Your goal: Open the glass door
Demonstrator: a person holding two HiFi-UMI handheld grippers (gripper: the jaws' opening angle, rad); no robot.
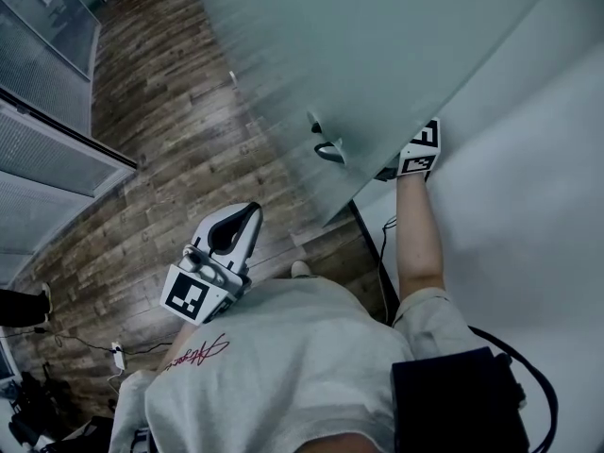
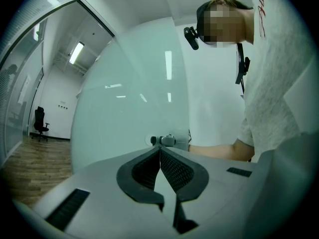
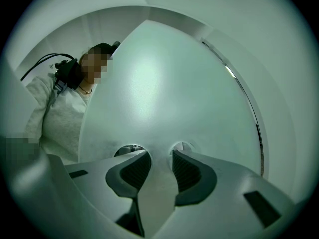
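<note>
The frosted glass door (image 1: pixel 396 45) stands swung partway out over the wood floor. Its metal handle (image 1: pixel 328 149) juts from the near face close to the door's edge. My right gripper (image 1: pixel 401 163) reaches past that edge at handle height, on the wall side of the door. In the right gripper view it (image 3: pixel 161 156) is open, facing the glass (image 3: pixel 164 83) and two round handle mounts (image 3: pixel 182 147), with nothing between the jaws. My left gripper (image 1: pixel 251 213) is shut and empty, held near my body. From the left gripper (image 2: pixel 159 149) the handle (image 2: pixel 164 140) shows straight ahead.
A white wall (image 1: pixel 528 215) runs close along the right of the door. Wood flooring (image 1: pixel 179 159) spreads to the left, bounded by a glass partition (image 1: pixel 47 149). A cable (image 1: pixel 385 253) lies by the wall's foot. An office chair (image 2: pixel 40 123) stands far down the room.
</note>
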